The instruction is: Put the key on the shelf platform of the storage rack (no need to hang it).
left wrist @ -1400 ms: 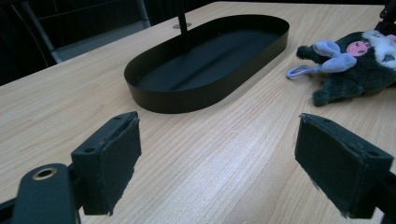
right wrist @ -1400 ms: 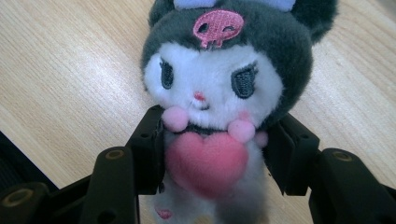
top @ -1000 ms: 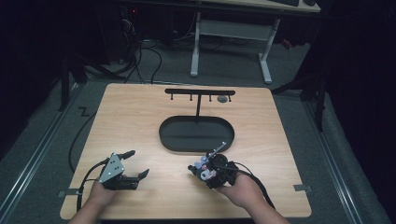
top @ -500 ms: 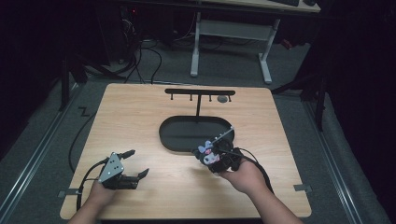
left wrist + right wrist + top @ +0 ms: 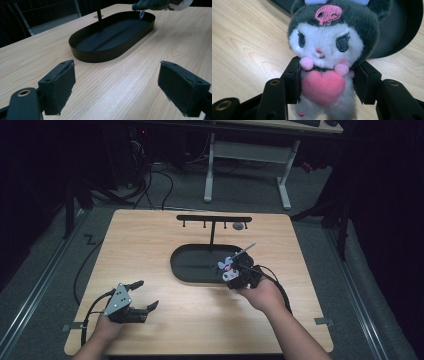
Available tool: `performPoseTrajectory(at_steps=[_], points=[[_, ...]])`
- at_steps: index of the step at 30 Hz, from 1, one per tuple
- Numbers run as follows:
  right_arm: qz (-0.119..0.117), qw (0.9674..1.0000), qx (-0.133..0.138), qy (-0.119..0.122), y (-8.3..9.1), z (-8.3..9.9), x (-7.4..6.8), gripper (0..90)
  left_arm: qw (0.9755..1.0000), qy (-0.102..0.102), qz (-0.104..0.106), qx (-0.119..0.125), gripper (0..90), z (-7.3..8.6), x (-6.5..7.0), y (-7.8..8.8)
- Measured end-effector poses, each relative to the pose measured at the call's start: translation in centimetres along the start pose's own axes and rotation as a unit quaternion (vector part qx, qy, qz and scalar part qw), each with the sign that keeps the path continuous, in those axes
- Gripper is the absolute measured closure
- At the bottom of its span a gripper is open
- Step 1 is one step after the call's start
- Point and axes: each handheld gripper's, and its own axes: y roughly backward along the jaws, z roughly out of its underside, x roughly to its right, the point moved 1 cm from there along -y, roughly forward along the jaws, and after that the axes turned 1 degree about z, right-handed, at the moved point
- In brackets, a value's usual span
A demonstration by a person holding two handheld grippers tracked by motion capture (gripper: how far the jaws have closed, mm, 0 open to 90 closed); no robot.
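1. Carrying the plush keychain doll (image 5: 329, 52) toward the hook stand (image 5: 213, 220) looks like the step in hand; the right tongs (image 5: 325, 82) are clamped on the doll's body, one black pad pressed into each flank just beside the pink heart on its chest.
2. Keep the squeeze steady. The toy is soft, so I judge that any slackening would let it slide down between the pads.
3. The doll sits upright in the grip, head above the pads, feet below them. In the high view it hangs over the right end of the black oval tray (image 5: 185, 267), with its keyring and strap (image 5: 243, 251) pointing up and away toward the stand.
4. To hang it well, the loop, not the plush body, should lead. Tilt the wrist so the ring meets a peg on the crossbar squarely; the pegs are small, so approach slowly.
5. One peg near the bar's right end seems to carry a small round thing (image 5: 238, 226) already; I cannot tell what it is. A free peg would be the safer choice.
6. The left tongs (image 5: 117, 87) rest low over the counter (image 5: 150, 240) near its front left corner, pads wide apart with nothing between them, well apart from the doll.
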Motion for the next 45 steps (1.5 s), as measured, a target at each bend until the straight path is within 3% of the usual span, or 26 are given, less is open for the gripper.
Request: performPoseTrajectory(at_steps=[13, 23, 28, 33, 35, 45], points=[[0.002, 0.9999, 0.005, -0.015, -1.6, -2.4, 1.2, 46.8, 1.0, -0.003, 0.003, -0.004, 15.3, 0.1, 0.2, 0.0], [-0.01, 0.9996, 0.012, -0.025, -3.1, -4.4, 1.8, 46.7, 1.0, 0.0, 0.003, -0.005, 15.3, 0.1, 0.1, 0.0], [-0.003, 0.9997, 0.005, -0.026, -4.0, -5.1, 1.8, 46.7, 1.0, 0.001, 0.005, -0.006, 15.4, 0.2, 0.1, -0.1], [-0.001, 0.9996, 0.014, -0.025, -4.1, -5.9, 1.8, 46.6, 1.0, 0.0, 0.006, -0.005, 15.4, 0.2, 0.2, 0.0], [-0.002, 0.9993, 0.015, -0.035, -4.1, -6.2, 1.7, 46.6, 1.0, 0.0, 0.005, -0.006, 15.4, 0.2, 0.1, 0.0], [0.001, 0.9995, 0.01, -0.03, -5.3, -6.6, 2.0, 46.4, 1.0, 0.002, 0.006, -0.004, 15.4, 0.2, 0.1, 0.1]])
